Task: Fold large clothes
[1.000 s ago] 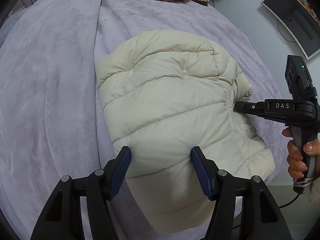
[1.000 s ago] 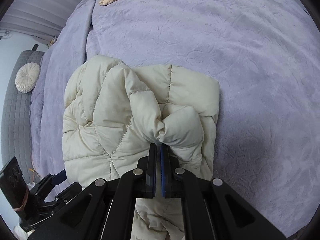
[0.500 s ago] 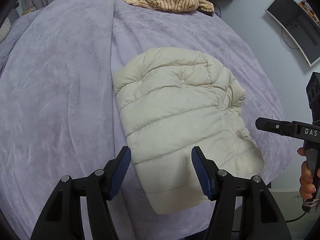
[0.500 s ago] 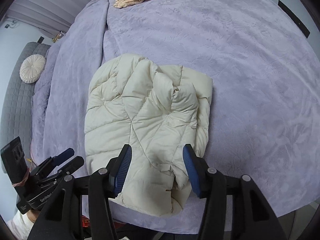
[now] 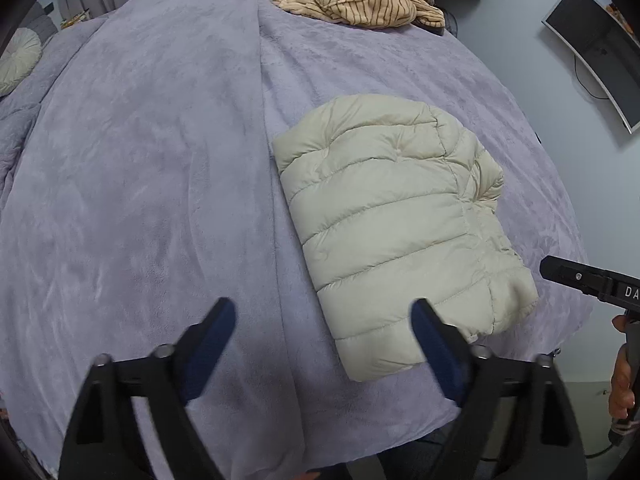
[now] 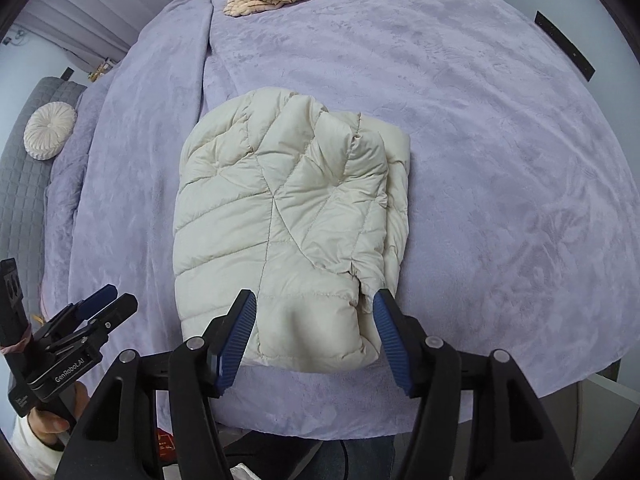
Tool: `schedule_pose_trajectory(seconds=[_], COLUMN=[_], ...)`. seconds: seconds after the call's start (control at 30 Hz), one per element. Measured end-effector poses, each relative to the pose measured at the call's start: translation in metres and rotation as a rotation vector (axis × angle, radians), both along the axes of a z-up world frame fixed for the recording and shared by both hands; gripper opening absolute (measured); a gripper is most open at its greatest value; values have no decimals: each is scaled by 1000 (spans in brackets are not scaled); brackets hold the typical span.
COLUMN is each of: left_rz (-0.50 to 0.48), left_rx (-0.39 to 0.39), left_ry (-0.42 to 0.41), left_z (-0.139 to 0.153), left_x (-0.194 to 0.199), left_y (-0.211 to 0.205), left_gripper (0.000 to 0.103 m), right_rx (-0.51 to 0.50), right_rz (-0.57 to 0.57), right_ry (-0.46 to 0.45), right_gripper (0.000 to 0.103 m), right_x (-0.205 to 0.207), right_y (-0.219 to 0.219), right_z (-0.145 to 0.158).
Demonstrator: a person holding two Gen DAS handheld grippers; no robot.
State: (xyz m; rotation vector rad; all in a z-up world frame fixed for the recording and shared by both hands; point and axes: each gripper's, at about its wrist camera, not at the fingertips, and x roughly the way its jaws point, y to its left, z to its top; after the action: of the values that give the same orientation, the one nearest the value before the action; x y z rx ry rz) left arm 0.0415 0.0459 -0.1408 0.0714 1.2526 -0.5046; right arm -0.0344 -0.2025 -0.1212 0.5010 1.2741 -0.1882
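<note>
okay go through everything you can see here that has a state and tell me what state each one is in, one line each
cream puffer jacket: folded into a compact bundle, lying on the bed, held by neither gripper.
striped garment: unfolded, crumpled in a heap at the far end.
purple blanket: spread over the bed.
left gripper: jaws just opened wide, nothing between them.
right gripper: jaws just opened, clear of the jacket.
round cushion: resting on grey quilted upholstery.

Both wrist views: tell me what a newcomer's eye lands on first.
First, the cream puffer jacket, folded into a compact bundle near the front edge of the lavender blanket. Next, the right gripper above the bundle's near end and the left gripper over bare blanket, both with jaws that have just been opening and nothing between them. Last, the striped garment heaped at the far edge.
</note>
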Motion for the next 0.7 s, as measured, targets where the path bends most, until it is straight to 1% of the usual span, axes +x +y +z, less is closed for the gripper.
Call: schedule_pose_trajectory(seconds=[0.07,0.1,0.2,0.23,0.33,0.37,0.4,0.47,0.53,0.57,0.63,0.7], left_rz=[9,13,39,52,94,109,123,152,175,186,216,233], left_rx=[2,8,12,14,44,52,50,46,67,74,61,54], left_ry=[-25,-32,-47,-60,-115,-132,-143,-138,-119,-114,-111,-125], left_z=[7,10,22,28,47,53,58,67,72,75,84,95], left_x=[-4,-6,-8,-9,-14,-15,-17,-20,-23,-25,-29,-37], left_y=[5,7,12,13,14,14,15,13,9,7,4,0], left_gripper=[101,101,102,102,102,102,102,102,102,102,102,102], right_rx=[-13,-22,-53,-63,-96,-107,-120,-157,-193,-207,-231,-234], right_rz=[-9,-10,-7,-5,1,8,13,19,23,23,23,35], right_ry=[2,-1,-9,-8,-14,-25,-45,-83,-100,-101,-85,-84], right_gripper=[72,78,80,85,94,101,103,103,103,103,103,103], right_x=[-5,-7,-11,-11,-12,-11,-11,-12,-13,-13,-13,-14], right_y=[4,6,13,16,23,24,27,30,33,34,34,37], right_z=[5,9,20,24,36,40,45,55,64,68,76,84])
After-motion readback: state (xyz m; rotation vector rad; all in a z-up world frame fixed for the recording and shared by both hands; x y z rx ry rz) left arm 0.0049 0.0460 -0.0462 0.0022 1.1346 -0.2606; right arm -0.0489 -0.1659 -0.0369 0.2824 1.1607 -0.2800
